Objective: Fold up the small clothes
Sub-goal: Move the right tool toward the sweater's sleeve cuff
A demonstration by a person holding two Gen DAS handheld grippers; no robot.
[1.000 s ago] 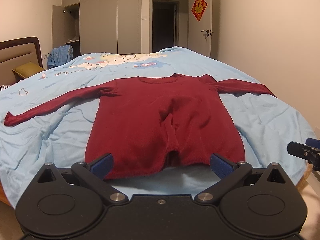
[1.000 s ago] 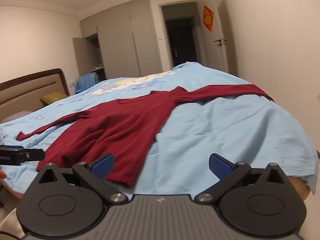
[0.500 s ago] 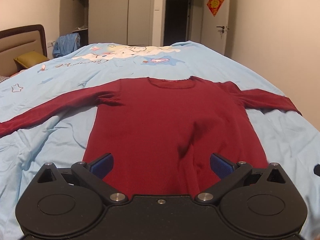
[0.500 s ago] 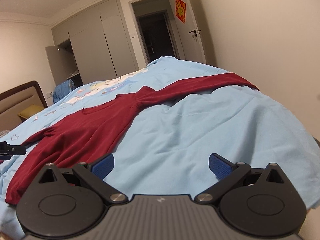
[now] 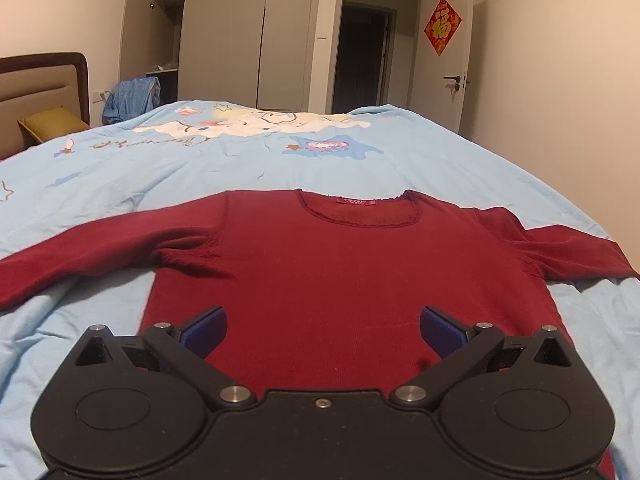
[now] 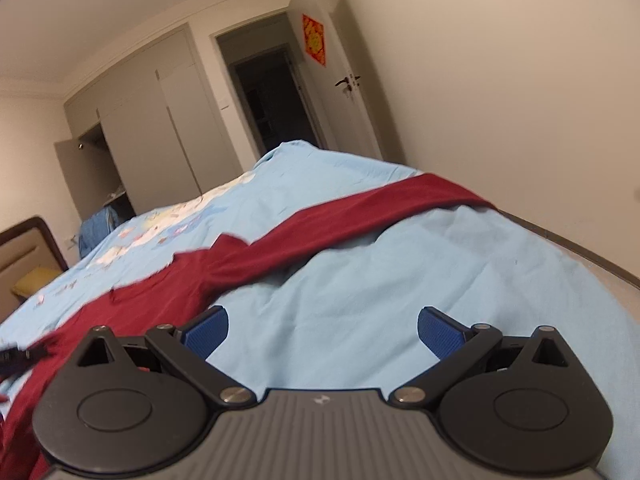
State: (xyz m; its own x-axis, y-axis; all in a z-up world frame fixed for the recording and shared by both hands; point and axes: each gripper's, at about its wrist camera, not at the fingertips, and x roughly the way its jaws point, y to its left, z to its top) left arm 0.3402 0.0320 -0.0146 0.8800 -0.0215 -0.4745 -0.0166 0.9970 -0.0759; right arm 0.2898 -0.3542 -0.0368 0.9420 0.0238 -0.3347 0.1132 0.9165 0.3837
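Note:
A dark red long-sleeved sweater (image 5: 340,276) lies flat on the light blue bedspread (image 5: 240,168), neckline away from me and both sleeves spread out sideways. My left gripper (image 5: 323,330) hangs open over the sweater's lower body, blue pads wide apart with nothing between them. In the right wrist view the sweater (image 6: 168,300) lies to the left and its right sleeve (image 6: 360,216) runs up toward the bed's right edge. My right gripper (image 6: 322,330) is open over bare bedspread (image 6: 400,300), to the right of the sweater body and nearer than the sleeve.
A headboard (image 5: 44,88) and yellow pillow (image 5: 52,124) stand at the left. Beyond the bed are wardrobes (image 5: 244,40), an open doorway (image 5: 360,60) and a white door (image 5: 460,64). A blue garment (image 5: 132,98) hangs by the wardrobe. A wall (image 6: 520,100) runs close along the bed's right side.
Both grippers have moved forward over the bed. The left passed the hem and is now above the sweater's body; the right advanced and tilted toward the right sleeve. Both stayed open.

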